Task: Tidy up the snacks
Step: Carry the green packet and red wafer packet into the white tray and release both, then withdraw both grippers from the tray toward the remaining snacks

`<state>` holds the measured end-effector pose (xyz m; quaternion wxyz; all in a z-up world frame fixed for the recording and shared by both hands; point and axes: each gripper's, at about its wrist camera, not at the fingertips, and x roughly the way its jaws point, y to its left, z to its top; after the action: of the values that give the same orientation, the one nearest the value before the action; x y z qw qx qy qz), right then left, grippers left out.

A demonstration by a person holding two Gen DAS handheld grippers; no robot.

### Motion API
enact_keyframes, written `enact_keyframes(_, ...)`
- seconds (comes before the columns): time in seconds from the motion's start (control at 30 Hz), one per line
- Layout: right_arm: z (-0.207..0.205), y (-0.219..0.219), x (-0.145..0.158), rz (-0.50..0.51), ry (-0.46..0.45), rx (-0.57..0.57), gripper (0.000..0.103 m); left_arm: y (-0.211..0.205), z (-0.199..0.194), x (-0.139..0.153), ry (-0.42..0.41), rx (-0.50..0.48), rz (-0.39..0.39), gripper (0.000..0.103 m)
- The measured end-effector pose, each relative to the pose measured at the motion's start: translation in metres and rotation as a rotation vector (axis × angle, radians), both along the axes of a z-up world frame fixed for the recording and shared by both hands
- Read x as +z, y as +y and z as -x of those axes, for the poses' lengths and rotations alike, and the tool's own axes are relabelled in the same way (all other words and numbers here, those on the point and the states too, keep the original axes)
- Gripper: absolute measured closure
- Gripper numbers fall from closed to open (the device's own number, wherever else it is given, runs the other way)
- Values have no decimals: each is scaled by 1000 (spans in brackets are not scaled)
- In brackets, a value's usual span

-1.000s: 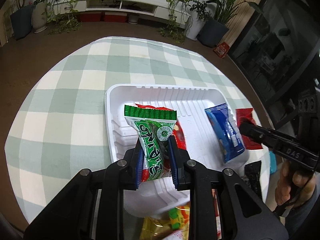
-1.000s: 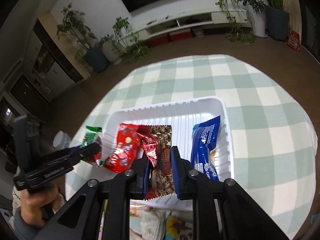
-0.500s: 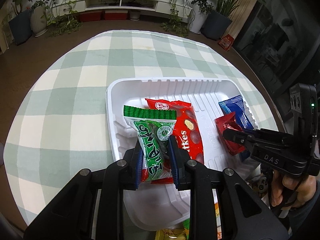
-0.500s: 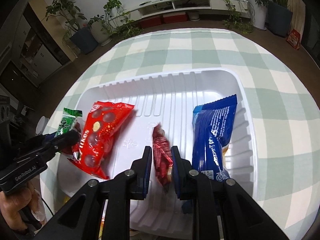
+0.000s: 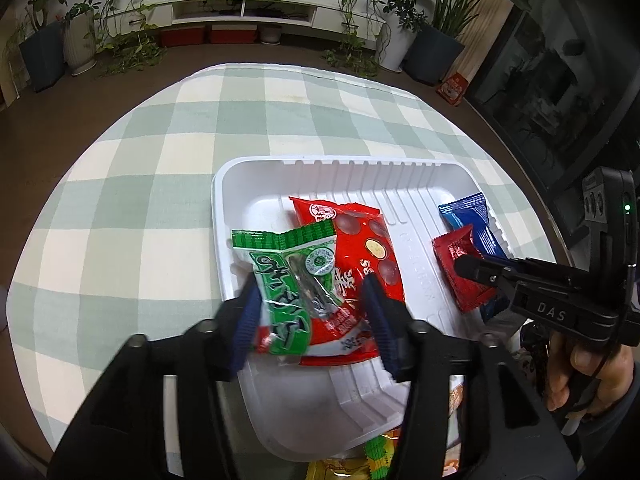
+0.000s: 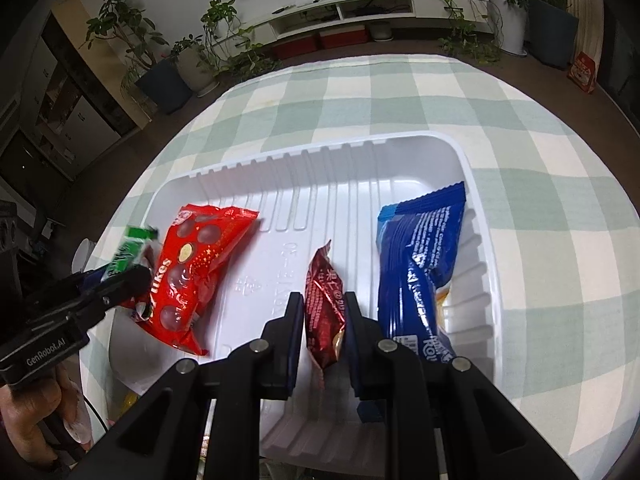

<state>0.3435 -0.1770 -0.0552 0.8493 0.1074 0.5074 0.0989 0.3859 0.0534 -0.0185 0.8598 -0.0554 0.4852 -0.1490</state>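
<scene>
Jaws of the left gripper [image 5: 310, 312] have just been opening around the green packet [image 5: 294, 288], which may slide off the tray [image 5: 320, 168] rim, while the right gripper [image 6: 322, 316] pinches the small red packet [image 6: 326, 300].

The white tray [image 6: 476, 184] looked like ribbed, matt foam plastic; the snack packets [image 6: 196, 264] were glossy, crinkled foil; the checked cloth [image 5: 132, 184] was matt fabric.

left gripper [image 5: 310, 312]: black frame, ribbed blue pads, silver screws, white "GenRobot.AI" lettering
right gripper [image 6: 322, 316]: black frame, blue pads, silver screws, "DAS" marking, green light
cable: thin, black
sleeve [image 5: 624, 408]: dark
</scene>
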Motion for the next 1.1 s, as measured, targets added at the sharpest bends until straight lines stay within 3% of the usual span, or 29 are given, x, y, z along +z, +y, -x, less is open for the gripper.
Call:
enact_keyframes(0.17,5,-8,14,-4,-40,-14,71,-2,4,7,-13,-7,6,51)
enact_keyframes(0.23,8,-10,20,-4,-51,-17,70,-2,7,10,-19,-6,10,43)
enact_keyframes(0.33,15,-15,29,-7,-76,-25,56,-1,15,18,-35,2,12,39)
enact_keyframes(0.57,46,-32,63,-87,-155,-17,36,15,58,45,-89,53,41,0)
enact_keyframes(0.67,81,-42,81,-143,-233,0,23,14,97,57,-155,26,26,0)
enact_keyframes(0.73,108,-48,89,-179,-275,6,18,10,130,61,-197,9,-10,0)
enact_keyframes(0.83,157,-55,92,-273,-314,23,8,8,175,56,-222,18,-5,0)
enact_keyframes(0.97,224,-58,77,-436,-319,29,1,7,229,34,-146,75,26,0)
enact_keyframes(1.1,273,-55,54,-474,-280,-10,1,12,263,10,-83,150,124,0)
